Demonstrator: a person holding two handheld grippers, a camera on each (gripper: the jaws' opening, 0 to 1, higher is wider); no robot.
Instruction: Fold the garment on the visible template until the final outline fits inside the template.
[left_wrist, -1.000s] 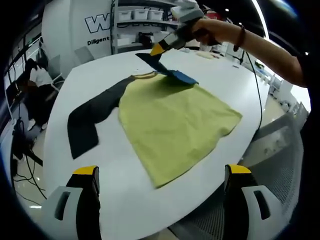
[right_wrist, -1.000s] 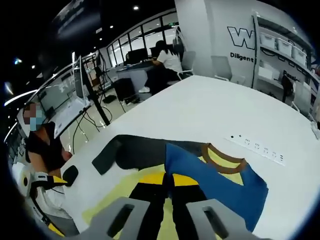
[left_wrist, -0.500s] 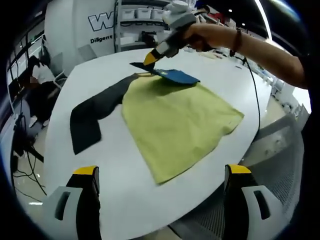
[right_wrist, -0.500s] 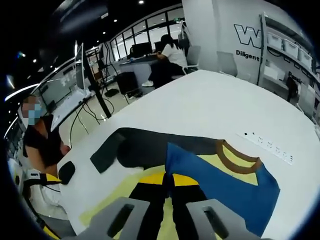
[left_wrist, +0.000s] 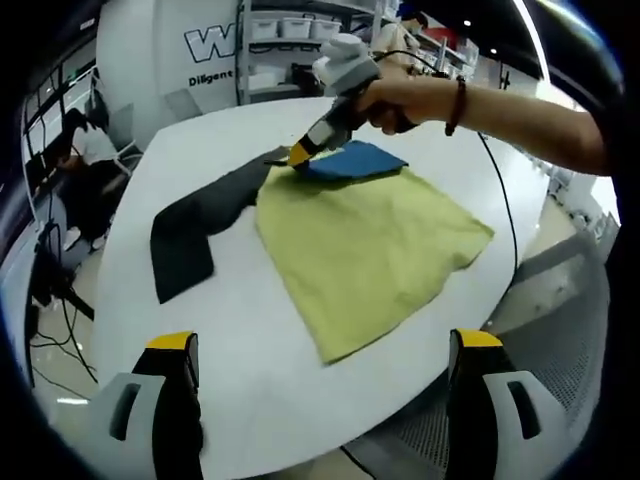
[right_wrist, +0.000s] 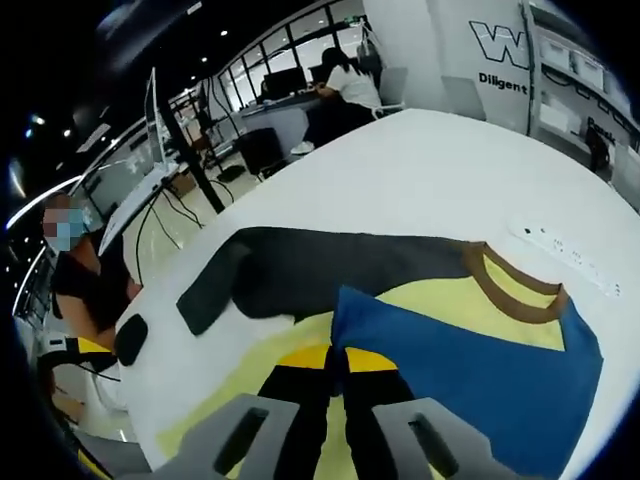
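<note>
A shirt with a yellow-green body (left_wrist: 365, 240) lies flat on the white table (left_wrist: 250, 350). Its dark grey sleeve (left_wrist: 195, 225) stretches out to the left. The blue sleeve (left_wrist: 355, 162) is folded over the chest near the collar. A person's hand holds my right gripper (left_wrist: 298, 155) low over the shirt, shut on the blue sleeve's edge. In the right gripper view the jaws of the right gripper (right_wrist: 340, 357) meet on the blue sleeve (right_wrist: 470, 370), beside the brown collar (right_wrist: 510, 290) and dark sleeve (right_wrist: 330, 270). My left gripper (left_wrist: 324, 340) hangs open over the table's near edge, holding nothing.
A white power strip (right_wrist: 565, 258) lies on the table beyond the collar, and a cable (left_wrist: 500, 180) trails over the right side. People sit at desks (right_wrist: 345, 85) off the table's far side. Shelves with bins (left_wrist: 290, 40) stand behind.
My right gripper has brought the blue sleeve down and inward, so it now lies lower and flatter across the shirt's upper body. The left gripper stays open in place.
</note>
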